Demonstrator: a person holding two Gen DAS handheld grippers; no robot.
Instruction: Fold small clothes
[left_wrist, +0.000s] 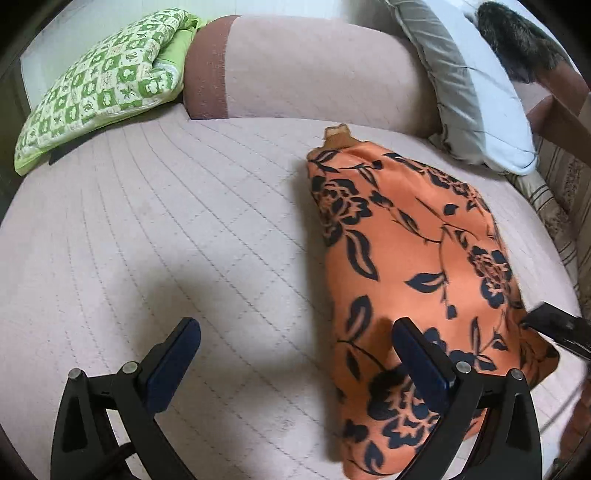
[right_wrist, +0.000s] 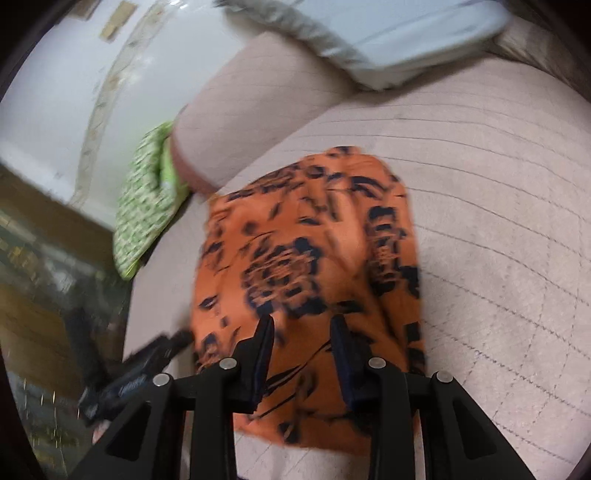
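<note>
Your left gripper (left_wrist: 295, 363) hangs wide open beside the orange floral garment (left_wrist: 410, 258) on the bed (left_wrist: 166, 229), while your right gripper (right_wrist: 303, 354), jaws parted, hovers above it.

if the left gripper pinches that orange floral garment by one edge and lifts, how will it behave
The orange floral garment would probably go floppy and drape, since it lies in soft folds on the quilted bed cover. It looks thin, so likely light. Its smooth-looking surface may slip, so the open left gripper might lose folded layers.
</note>
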